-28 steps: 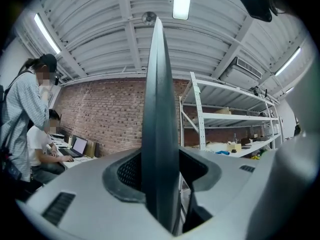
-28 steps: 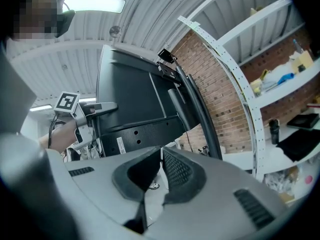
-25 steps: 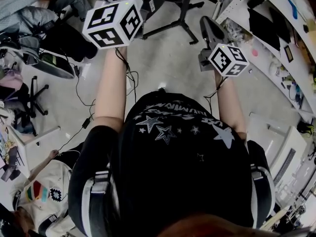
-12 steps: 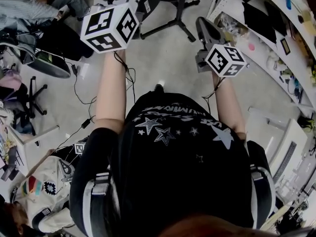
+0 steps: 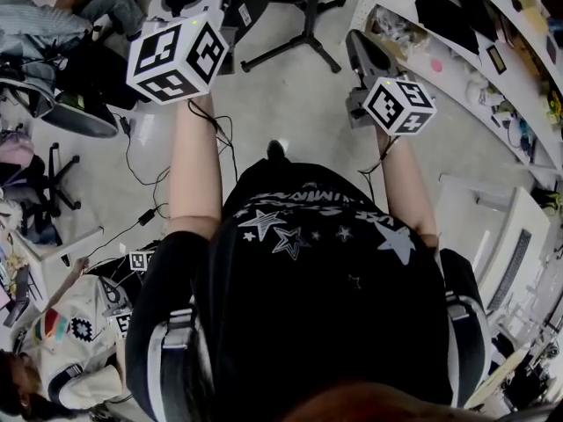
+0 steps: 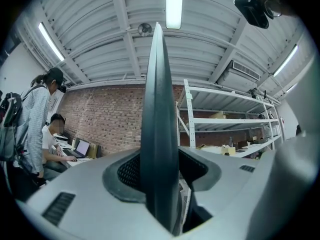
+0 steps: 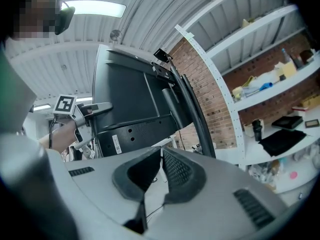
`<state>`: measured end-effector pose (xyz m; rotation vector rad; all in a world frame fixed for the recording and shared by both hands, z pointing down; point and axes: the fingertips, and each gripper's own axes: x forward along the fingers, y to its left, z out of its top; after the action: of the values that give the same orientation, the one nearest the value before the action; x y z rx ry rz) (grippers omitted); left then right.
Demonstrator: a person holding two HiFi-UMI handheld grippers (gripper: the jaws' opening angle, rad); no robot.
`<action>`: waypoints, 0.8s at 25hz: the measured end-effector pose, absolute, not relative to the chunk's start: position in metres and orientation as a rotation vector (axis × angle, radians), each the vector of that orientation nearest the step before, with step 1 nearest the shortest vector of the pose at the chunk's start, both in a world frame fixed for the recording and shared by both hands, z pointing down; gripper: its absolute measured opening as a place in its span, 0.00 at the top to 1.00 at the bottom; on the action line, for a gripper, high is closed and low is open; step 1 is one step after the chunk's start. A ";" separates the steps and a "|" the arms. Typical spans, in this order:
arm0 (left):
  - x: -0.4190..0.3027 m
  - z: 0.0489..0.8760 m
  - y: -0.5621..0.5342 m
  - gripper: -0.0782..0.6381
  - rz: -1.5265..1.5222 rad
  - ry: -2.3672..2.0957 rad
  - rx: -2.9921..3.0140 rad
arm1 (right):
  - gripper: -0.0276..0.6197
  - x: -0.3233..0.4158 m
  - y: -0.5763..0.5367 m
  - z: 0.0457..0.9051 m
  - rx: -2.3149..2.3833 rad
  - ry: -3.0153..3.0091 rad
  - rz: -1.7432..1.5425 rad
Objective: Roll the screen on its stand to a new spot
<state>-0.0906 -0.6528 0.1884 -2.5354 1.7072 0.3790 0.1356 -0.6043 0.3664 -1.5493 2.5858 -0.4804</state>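
Note:
The screen (image 7: 132,101) is a big dark panel on a black stand whose legs (image 5: 303,38) spread over the grey floor. In the left gripper view its edge (image 6: 159,94) stands upright between the jaws. My left gripper (image 6: 160,169) is shut on that edge, and its marker cube (image 5: 176,55) shows in the head view. My right gripper (image 7: 161,156) has its pads meeting with nothing between them. It points at the screen's back from a short way off, near the right edge. In the head view my right gripper (image 5: 356,47) sits above its marker cube (image 5: 400,104).
White shelving (image 5: 475,51) loaded with small items runs along the right. Seated people (image 5: 53,25) and an office chair (image 5: 53,174) are at the left. Another person (image 5: 62,359) crouches at lower left. Cables (image 5: 141,174) trail on the floor, and a white table (image 5: 501,253) stands at the right.
Both grippers and the screen have travelled across the floor toward the shelving, which now reaches further into view. Neither gripper's state has changed.

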 end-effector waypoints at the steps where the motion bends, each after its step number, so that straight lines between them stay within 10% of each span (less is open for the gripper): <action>1: -0.088 0.188 -0.648 0.59 0.378 1.707 -2.534 | 0.95 0.138 -0.600 0.366 -1.548 2.587 -0.479; 20: -0.032 0.191 -0.523 0.59 0.372 1.730 -2.519 | 0.95 0.165 -0.478 0.358 -1.485 2.652 -0.459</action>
<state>-0.0323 -0.5226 0.1909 -2.5193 1.7305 0.3725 0.1653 -0.4784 0.3579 -1.4845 2.6520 -0.4587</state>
